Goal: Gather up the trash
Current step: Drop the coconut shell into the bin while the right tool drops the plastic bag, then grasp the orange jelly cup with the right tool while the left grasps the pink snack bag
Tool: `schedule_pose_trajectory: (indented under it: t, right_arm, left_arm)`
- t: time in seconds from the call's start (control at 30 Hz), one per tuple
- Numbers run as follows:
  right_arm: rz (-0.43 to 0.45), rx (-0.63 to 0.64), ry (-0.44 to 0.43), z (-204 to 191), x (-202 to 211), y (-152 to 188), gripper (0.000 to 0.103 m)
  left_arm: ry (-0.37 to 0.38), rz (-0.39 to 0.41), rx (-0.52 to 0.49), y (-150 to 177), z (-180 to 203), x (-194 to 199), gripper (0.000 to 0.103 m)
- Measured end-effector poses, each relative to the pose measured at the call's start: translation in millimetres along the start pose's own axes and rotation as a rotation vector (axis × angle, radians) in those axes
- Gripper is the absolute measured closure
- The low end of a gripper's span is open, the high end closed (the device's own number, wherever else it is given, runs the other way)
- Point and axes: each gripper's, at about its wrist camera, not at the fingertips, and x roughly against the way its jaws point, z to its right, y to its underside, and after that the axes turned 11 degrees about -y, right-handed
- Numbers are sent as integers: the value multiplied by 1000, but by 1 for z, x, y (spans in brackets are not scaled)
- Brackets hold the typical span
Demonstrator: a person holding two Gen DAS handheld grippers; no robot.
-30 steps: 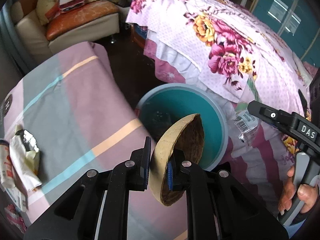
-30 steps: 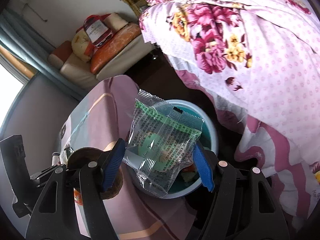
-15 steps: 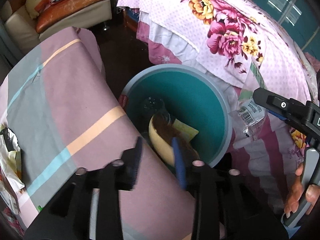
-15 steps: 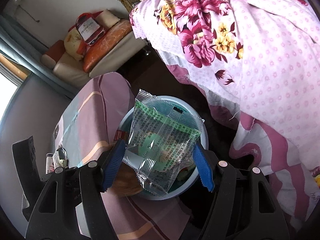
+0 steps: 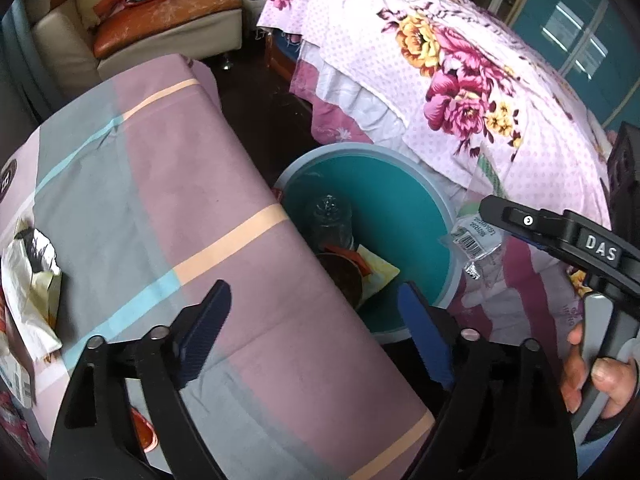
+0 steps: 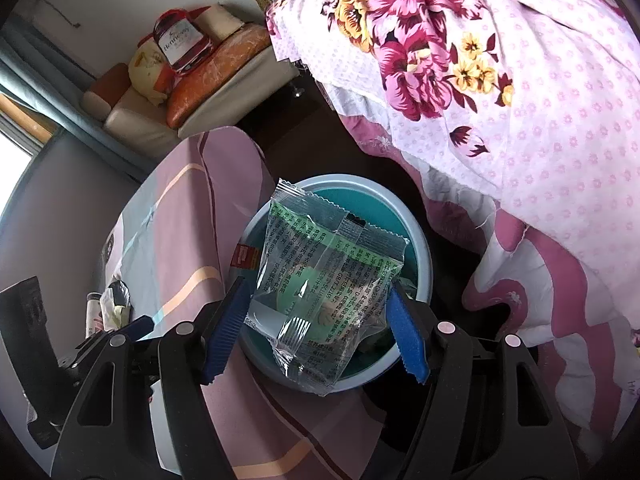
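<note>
Wrapper (image 6: pixel 326 292) pinched by right gripper (image 6: pixel 316 330) above bin (image 6: pixel 420 256) | left gripper (image 5: pixel 316 332) jaws just opening, nothing between | shell (image 5: pixel 344 280) in bin

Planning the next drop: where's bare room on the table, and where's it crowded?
Free: the striped tablecloth from the open left gripper up to the far edge by the sofa. Crowded: left edge, with the foil wrapper and packets.
</note>
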Motion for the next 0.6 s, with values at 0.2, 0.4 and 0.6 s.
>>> schedule_pose_trajectory:
  t: [0.2, 0.4, 0.6]
  right_arm:
    - [-39, -5, 18, -5, -12, 2, 34]
    - [-59, -10, 39, -12, -20, 4, 29]
    - [-75, -1, 51, -25, -23, 8, 26]
  left_arm:
    - [7, 1, 33, 4, -14, 4, 14]
    - [16, -6, 59, 11, -27, 3, 12]
    - [33, -9, 85, 18, -40, 5, 11]
